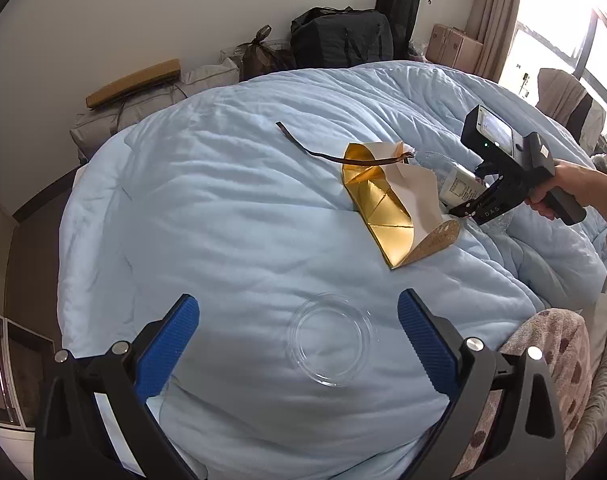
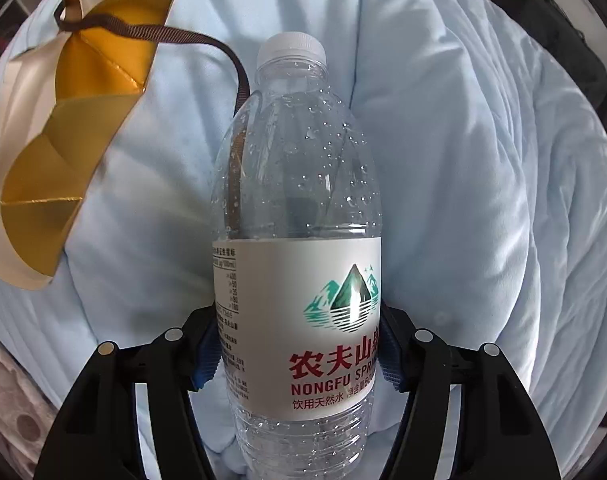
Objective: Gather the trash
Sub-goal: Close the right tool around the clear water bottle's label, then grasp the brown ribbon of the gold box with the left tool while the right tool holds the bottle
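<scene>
Right gripper point(image 2: 299, 356) clamped on the water bottle point(image 2: 297, 216), left gripper point(image 1: 299, 336) spread wide over the quilt point(image 1: 207, 200).

The right blue pads point(image 2: 207, 360) press the bottle's label on both sides, mostly hidden behind it; the bottle lies on the quilt (its base cut off below). Just left of the bottle sits gold folded paper point(image 2: 63, 128), its brown ribbon point(image 2: 151, 34) running behind the bottle's shoulder. The left gripper holds nothing; a clear round lid point(image 1: 329, 338) lies on the quilt between its jaws, nearer than the bottle.

I see a pale blue quilted duvet point(image 1: 223, 208), a gold-lined white paper bag point(image 1: 379, 208), and a white-labelled clear plastic bottle point(image 2: 299, 184).
</scene>
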Action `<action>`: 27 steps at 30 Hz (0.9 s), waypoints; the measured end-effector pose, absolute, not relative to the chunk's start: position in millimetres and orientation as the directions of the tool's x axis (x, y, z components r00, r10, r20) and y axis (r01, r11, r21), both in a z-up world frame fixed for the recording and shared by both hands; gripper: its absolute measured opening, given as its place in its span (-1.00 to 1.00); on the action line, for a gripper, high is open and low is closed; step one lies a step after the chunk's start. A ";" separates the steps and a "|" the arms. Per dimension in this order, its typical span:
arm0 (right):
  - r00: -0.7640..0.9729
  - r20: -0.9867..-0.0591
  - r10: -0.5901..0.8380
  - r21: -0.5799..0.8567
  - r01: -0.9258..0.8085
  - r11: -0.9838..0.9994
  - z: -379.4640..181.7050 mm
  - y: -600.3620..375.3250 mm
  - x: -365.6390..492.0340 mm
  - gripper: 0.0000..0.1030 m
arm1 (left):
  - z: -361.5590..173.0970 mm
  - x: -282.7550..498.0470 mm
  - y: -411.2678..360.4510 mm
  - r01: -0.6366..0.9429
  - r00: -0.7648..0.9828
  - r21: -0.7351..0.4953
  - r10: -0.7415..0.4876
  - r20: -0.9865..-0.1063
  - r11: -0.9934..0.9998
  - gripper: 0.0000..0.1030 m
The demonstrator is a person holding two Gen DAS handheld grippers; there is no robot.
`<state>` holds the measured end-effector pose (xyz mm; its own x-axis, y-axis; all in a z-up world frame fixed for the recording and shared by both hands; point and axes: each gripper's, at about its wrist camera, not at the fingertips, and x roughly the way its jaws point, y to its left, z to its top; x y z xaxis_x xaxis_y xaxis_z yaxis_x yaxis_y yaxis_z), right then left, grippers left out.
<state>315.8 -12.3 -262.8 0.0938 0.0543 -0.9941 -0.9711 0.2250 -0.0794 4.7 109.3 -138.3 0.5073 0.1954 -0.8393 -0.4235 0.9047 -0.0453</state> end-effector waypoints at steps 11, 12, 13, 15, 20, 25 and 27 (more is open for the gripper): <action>-0.074 -0.992 0.106 0.115 -0.886 0.449 -234.3 -101.2 314.0 0.19 | -132.8 -11.6 100.9 -0.398 0.527 -0.069 0.166 -0.833 0.915 0.89; -0.082 -0.992 0.099 0.118 -0.882 0.457 -236.1 -110.6 309.3 0.19 | -133.2 -11.4 98.6 -0.392 0.525 -0.065 0.165 -0.835 0.918 0.89; -0.089 -0.992 0.090 0.120 -0.879 0.461 -239.0 -120.1 304.0 0.19 | -133.2 -11.0 96.1 -0.387 0.522 -0.056 0.168 -0.836 0.920 0.89; -0.111 -0.991 0.068 0.130 -0.877 0.462 -247.4 -135.6 291.7 0.18 | -132.1 -9.9 92.2 -0.376 0.524 -0.044 0.174 -0.834 0.925 0.90; -0.203 -0.962 0.185 0.271 -0.811 0.519 -244.5 -163.7 287.2 0.18 | -124.5 1.7 87.0 -0.359 0.531 -0.027 0.180 -0.828 0.933 0.89; -0.237 -0.922 0.305 0.370 -0.771 0.519 -218.7 -181.0 289.5 0.18 | -111.5 23.4 84.2 -0.308 0.554 0.013 0.191 -0.810 0.951 0.90; -0.236 -0.910 0.340 0.390 -0.762 0.517 -209.8 -178.1 296.0 0.18 | -108.7 34.6 87.8 -0.291 0.555 0.026 0.191 -0.810 0.956 0.90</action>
